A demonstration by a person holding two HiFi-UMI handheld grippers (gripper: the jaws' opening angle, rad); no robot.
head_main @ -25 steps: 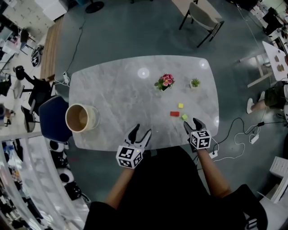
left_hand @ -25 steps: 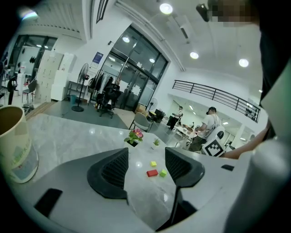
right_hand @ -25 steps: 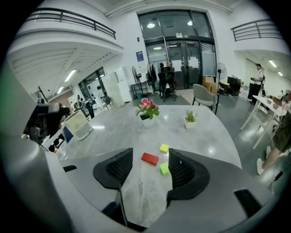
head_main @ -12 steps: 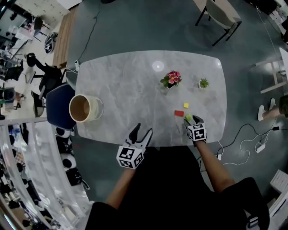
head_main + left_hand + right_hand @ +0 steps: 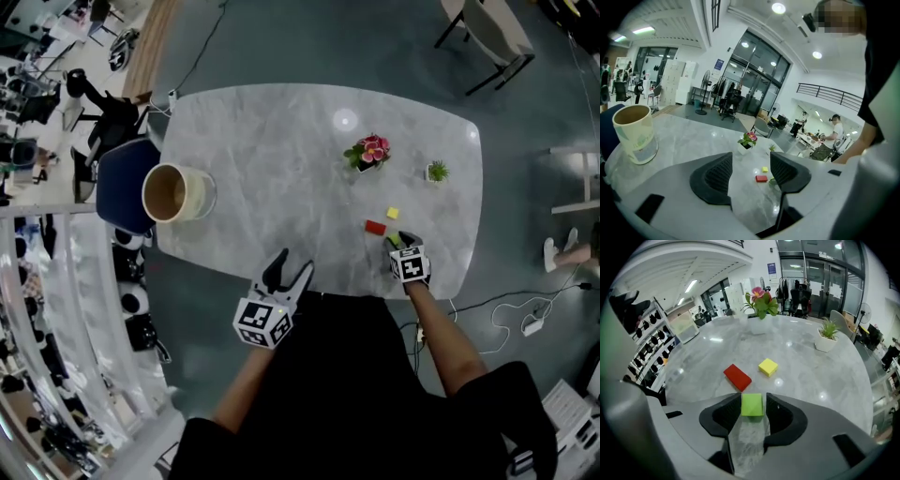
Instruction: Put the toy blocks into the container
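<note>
Right gripper [image 5: 753, 399]: the jaws have just been closing around the green block [image 5: 752, 406], which lies on the table [image 5: 281, 169] between the very tips. A sliver of gap shows on one side, so I do not count it as clamped. Left gripper [image 5: 751, 165]: jaws wide, nothing between them.

Hazards — a tip-only hold may let the block pivot or pop out on lifting. The red block [image 5: 737, 377], just beside, could be nudged. The container [image 5: 635, 136] stands well apart at the table's far-left edge — a long carry.

I cannot read the pad contact faces or the container's inside.
</note>
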